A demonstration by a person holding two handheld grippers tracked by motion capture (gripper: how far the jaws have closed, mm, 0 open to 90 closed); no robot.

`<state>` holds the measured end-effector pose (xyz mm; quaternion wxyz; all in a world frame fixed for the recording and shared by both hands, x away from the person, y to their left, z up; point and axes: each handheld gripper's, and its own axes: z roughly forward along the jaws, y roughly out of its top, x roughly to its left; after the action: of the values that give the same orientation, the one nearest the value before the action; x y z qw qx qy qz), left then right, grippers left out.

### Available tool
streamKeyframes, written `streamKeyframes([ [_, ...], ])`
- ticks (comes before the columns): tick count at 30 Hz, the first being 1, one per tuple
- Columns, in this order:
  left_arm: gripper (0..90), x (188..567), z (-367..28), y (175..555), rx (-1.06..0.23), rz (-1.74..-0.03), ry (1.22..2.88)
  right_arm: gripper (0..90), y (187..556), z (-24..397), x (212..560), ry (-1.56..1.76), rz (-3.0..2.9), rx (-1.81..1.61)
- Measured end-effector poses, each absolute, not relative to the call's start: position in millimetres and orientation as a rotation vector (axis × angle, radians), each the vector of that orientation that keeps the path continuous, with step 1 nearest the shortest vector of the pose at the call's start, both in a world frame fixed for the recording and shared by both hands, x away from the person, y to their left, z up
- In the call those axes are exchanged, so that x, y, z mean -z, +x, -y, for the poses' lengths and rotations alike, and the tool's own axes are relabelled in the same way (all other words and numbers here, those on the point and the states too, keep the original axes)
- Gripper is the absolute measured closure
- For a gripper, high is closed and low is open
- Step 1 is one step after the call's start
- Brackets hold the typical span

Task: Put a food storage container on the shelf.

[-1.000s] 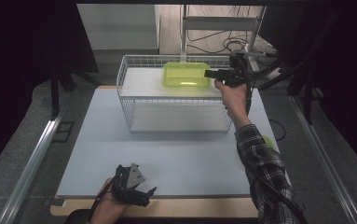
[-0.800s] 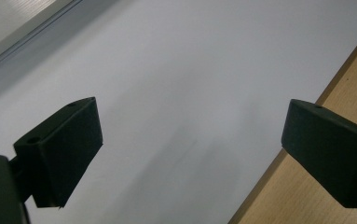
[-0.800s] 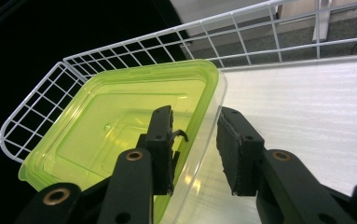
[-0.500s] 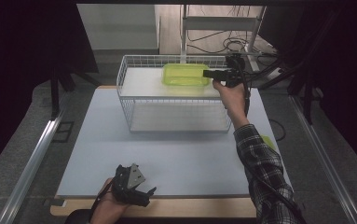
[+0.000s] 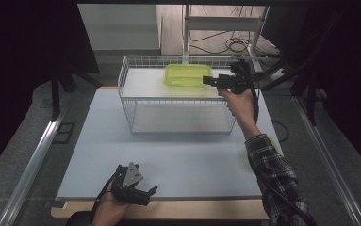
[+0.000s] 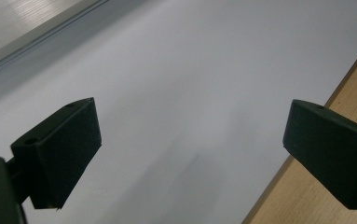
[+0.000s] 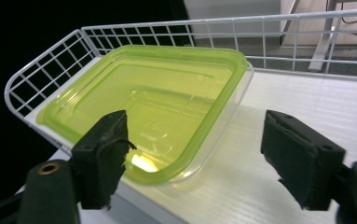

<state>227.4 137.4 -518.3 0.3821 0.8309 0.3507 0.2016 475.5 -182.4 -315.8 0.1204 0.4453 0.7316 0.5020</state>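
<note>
Surface carries a wire basket; green container sits inside on its upper shelf, far side; right tool beside it, jaws just opening, spread, container's corner between them unpinched; left tool spread, empty, near edge.
</note>
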Motion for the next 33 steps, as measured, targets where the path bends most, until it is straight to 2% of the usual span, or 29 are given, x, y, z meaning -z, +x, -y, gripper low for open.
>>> streamKeyframes([
  [9,3.2,519,-141,230,-0.497,-0.911,2.08,13.6,454,186,321,1.207,-2.181,-1.467],
  [20,2.3,520,-137,230,-0.511,-0.896,2.125,7.5,422,194,330,1.045,-2.206,-1.435],
  [33,2.4,520,-135,229,-0.518,-0.907,2.138,3.8,390,201,359,0.888,-2.263,-1.35],
])
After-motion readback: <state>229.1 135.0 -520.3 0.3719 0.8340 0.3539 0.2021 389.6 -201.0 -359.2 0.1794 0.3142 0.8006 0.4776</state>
